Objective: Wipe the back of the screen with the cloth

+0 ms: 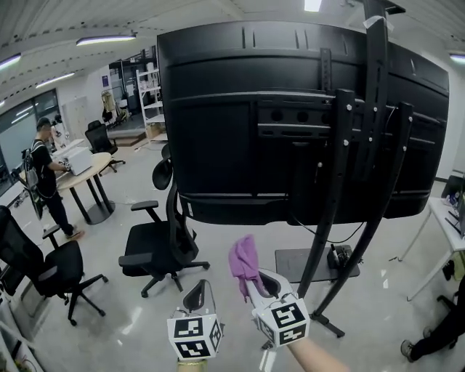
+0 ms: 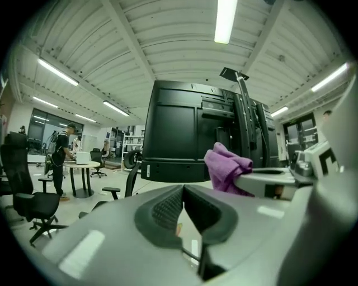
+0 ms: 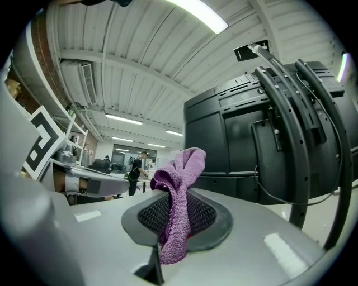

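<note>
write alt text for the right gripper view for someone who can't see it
The right gripper is shut on a purple cloth, pointed toward the black back of a large screen on its stand. A white ceiling with strip lights runs overhead.

Two grippers up: left gripper (image 1: pixel 197 296), right gripper (image 1: pixel 254 285). One cloth (image 1: pixel 243 260), one screen (image 1: pixel 232 123), three office chairs (image 1: pixel 154 251) (image 1: pixel 40 265) (image 1: pixel 98 136), one round table (image 1: pixel 80 171), one person (image 1: pixel 45 174) standing.

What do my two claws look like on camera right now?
Left claw and right claw are light grey plastic shells with dark, mesh-textured pads. Each carries a white cube printed with black square markers. The right forearm shows no sleeve.
</note>
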